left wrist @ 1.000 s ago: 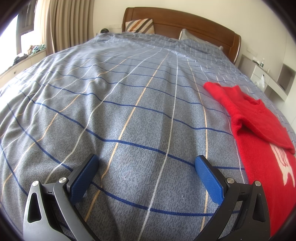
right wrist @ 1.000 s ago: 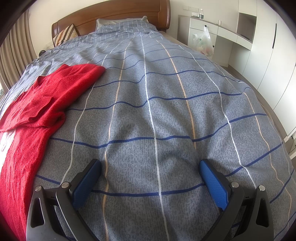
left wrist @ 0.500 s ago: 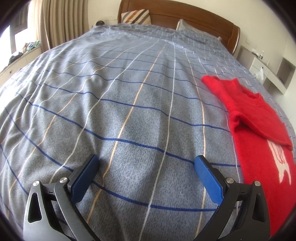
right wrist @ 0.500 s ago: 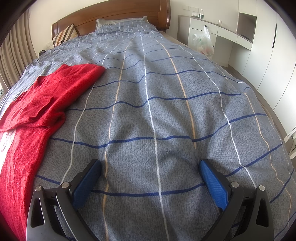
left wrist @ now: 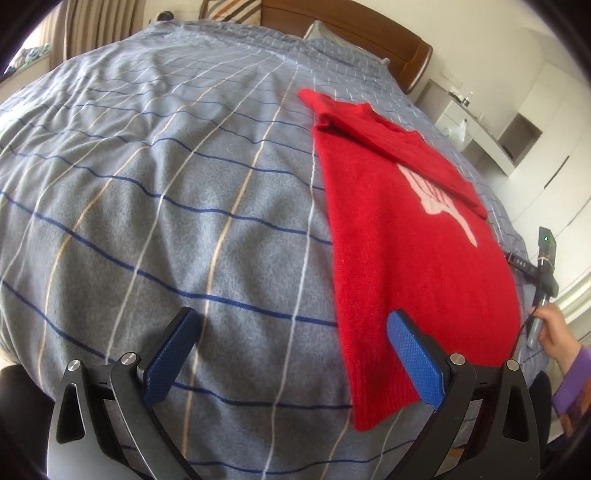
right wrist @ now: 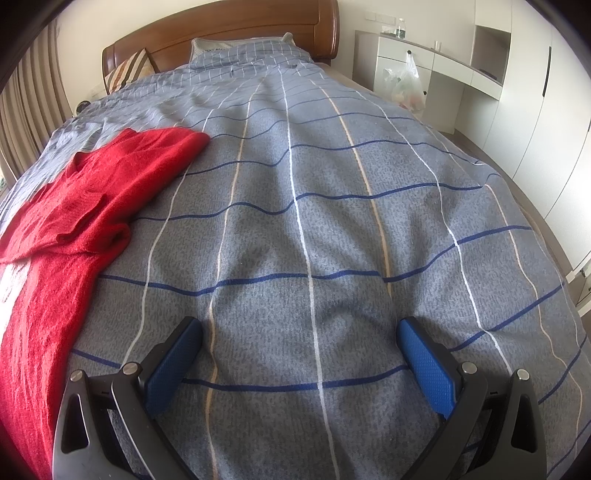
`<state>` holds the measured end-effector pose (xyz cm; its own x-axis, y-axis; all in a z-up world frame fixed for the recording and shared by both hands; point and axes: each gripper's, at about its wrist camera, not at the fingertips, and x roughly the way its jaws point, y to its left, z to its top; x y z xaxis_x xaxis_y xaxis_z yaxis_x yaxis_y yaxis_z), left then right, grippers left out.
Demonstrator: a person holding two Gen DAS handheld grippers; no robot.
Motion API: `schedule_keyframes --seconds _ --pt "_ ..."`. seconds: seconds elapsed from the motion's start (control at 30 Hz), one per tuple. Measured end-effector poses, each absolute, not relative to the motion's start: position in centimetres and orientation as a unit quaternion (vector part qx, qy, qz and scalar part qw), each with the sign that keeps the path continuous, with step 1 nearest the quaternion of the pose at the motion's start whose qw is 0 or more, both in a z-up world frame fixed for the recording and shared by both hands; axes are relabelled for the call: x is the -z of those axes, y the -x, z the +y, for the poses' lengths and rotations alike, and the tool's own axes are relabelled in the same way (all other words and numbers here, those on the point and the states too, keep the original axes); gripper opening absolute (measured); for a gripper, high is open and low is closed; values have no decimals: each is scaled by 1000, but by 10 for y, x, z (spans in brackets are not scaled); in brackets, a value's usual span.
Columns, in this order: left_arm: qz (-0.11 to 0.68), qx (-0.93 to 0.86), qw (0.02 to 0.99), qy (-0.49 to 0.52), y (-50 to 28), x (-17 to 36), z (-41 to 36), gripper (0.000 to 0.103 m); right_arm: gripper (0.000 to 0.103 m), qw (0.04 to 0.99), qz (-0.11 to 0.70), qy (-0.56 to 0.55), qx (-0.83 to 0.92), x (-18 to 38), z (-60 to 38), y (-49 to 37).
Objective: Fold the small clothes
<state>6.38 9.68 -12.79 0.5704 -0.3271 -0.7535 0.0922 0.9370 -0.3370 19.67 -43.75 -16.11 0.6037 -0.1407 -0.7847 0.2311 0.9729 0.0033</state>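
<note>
A small red knit sweater (left wrist: 410, 236) with a white motif lies flat on the bed, one sleeve folded across its chest. It also shows at the left of the right wrist view (right wrist: 74, 221). My left gripper (left wrist: 291, 332) is open and empty, low over the bedspread, its right finger over the sweater's near hem. My right gripper (right wrist: 299, 339) is open and empty over bare bedspread, to the right of the sweater.
The bed has a grey checked bedspread (left wrist: 166, 184), a wooden headboard (right wrist: 221, 33) and pillows. A white desk with a plastic bag (right wrist: 406, 85) and wardrobes stand on the right. The person's hand on the other gripper (left wrist: 546, 317) shows at the bed's right edge.
My left gripper has swung right and toward the sweater, which now fills the right half of its view. The right gripper has not moved.
</note>
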Motion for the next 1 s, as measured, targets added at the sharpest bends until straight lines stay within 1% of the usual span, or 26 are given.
schedule_keyframes --seconds 0.13,0.23,0.27,0.37,0.43,0.47,0.5,0.57,0.7,0.83,0.87,0.9,0.93,0.97,1.0 --pt "448 134 875 125 -63 119 90 101 103 893 435 -60 95 161 -442 -196" --pt "454 137 871 129 -60 119 93 101 103 885 461 -35 51 154 -443 -198" --pt "459 137 868 134 -57 121 93 101 103 884 464 -46 36 150 -445 -194" --pt "467 146 861 141 -42 125 91 99 103 883 450 -129 -29 126 -441 -158" --pt "463 162 861 139 -32 125 83 97 103 868 456 -174 -91 115 -426 -122" --pt "465 170 858 138 -30 126 78 94 103 857 459 -200 -123 114 -417 -102" --pt "471 178 853 137 -29 129 72 89 103 843 460 -230 -156 115 -407 -82" --pt "485 192 843 133 -28 137 61 83 103 822 464 -268 -195 124 -385 -46" --pt "493 186 843 109 -28 144 50 81 102 814 468 -274 -208 142 -345 -9" --pt "483 170 846 145 -28 138 68 82 97 842 461 -223 -169 149 -320 -8" --pt "485 170 843 158 -29 140 73 83 97 844 461 -221 -164 153 -318 -10" --pt "492 174 836 170 -31 144 75 82 97 841 461 -229 -166 158 -319 -12" --pt "498 176 830 177 -33 147 75 80 94 836 463 -240 -171 163 -318 -16" --pt "501 178 829 175 -33 148 73 72 91 829 468 -251 -174 169 -320 -20" --pt "503 180 829 166 -33 148 69 56 84 825 471 -257 -177 173 -320 -23"
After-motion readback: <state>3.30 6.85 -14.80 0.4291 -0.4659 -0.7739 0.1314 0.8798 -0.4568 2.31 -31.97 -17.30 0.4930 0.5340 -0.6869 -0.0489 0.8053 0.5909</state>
